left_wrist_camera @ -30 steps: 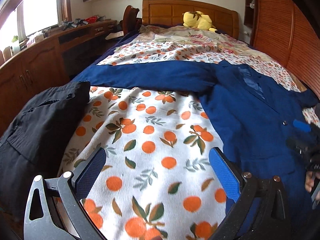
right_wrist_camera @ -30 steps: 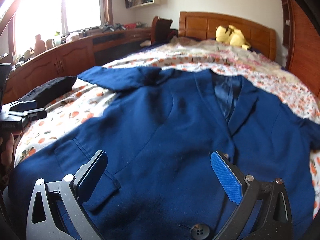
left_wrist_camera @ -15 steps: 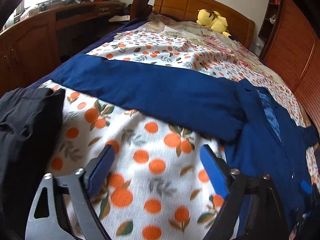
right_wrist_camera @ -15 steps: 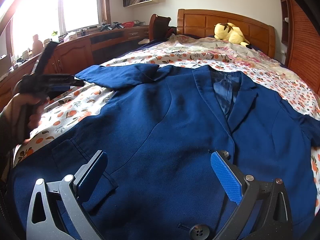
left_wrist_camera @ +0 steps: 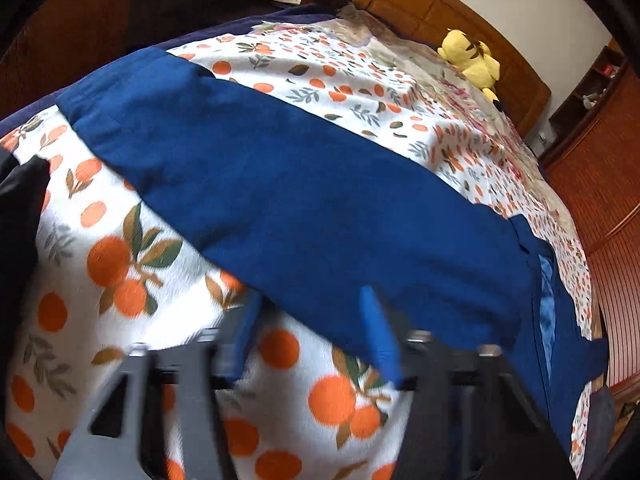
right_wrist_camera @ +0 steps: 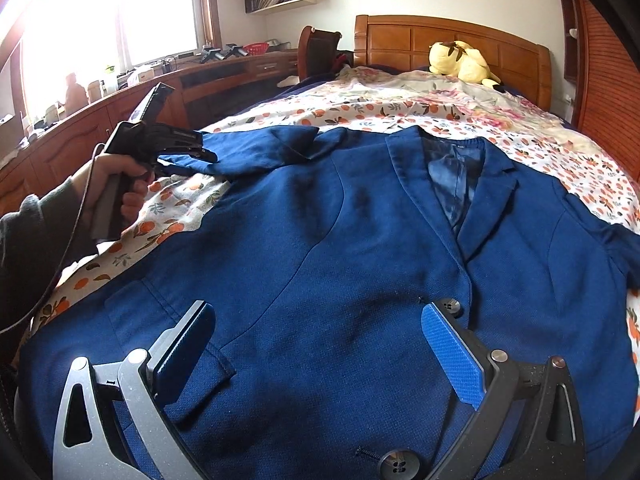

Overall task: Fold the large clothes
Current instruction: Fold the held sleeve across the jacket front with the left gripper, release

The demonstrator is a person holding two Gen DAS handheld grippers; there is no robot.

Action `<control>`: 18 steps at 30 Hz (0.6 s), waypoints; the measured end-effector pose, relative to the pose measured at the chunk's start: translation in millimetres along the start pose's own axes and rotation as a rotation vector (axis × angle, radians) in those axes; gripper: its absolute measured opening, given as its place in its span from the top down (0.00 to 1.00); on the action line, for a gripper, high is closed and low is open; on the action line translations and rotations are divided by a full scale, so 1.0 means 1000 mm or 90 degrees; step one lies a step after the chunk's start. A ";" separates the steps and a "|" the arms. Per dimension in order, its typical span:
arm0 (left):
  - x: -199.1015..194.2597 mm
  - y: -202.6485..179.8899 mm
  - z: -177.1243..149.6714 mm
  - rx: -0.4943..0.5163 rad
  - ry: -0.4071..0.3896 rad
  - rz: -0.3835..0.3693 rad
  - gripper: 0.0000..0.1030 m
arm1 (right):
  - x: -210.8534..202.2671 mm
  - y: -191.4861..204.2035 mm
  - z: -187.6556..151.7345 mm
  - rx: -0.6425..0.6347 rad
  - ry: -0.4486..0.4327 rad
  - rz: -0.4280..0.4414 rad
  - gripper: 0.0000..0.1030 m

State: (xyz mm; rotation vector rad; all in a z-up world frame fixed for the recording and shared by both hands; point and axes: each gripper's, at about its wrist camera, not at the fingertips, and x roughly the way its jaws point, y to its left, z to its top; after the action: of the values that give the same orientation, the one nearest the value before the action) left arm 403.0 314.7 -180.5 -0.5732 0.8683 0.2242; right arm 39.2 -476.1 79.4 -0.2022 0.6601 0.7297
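the left claw (left_wrist_camera: 308, 332), blurred but with fingers parted and nothing between them, sits at the near edge of the sleeve (left_wrist_camera: 304, 200) of a blue jacket (right_wrist_camera: 360, 264); from the right wrist view its tips lie against that sleeve. the right claw (right_wrist_camera: 316, 344), released and wide, hovers over the jacket's front, near a dark button (right_wrist_camera: 452, 306). the jacket lies face up and spread flat on a bed (right_wrist_camera: 472, 120) covered with an orange-print sheet (left_wrist_camera: 132, 280). a black garment (left_wrist_camera: 16, 216) lies at the left edge, a yellow plush toy (right_wrist_camera: 460, 62) by the wooden headboard (right_wrist_camera: 408, 38).
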 end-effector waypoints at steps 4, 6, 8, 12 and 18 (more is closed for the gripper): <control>0.004 -0.008 0.009 0.007 0.020 0.023 0.98 | 0.001 0.000 0.000 0.002 0.001 0.001 0.00; -0.008 -0.028 0.010 0.056 0.003 0.051 0.99 | 0.001 0.000 0.000 0.003 -0.001 0.002 0.00; -0.027 -0.053 0.007 0.109 -0.025 0.064 0.99 | 0.000 0.000 -0.001 0.005 -0.005 0.002 0.00; -0.066 -0.106 -0.002 0.178 -0.055 0.041 0.99 | -0.006 -0.001 -0.001 0.006 -0.013 0.005 0.00; -0.117 -0.166 -0.037 0.272 -0.093 0.012 0.99 | -0.027 -0.009 0.001 -0.002 -0.027 -0.007 0.00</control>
State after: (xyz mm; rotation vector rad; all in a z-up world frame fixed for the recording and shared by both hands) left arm 372.2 161.1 -45.4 -0.1476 0.7507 0.0912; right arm 30.6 -497.2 96.6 -0.1930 0.6177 0.7226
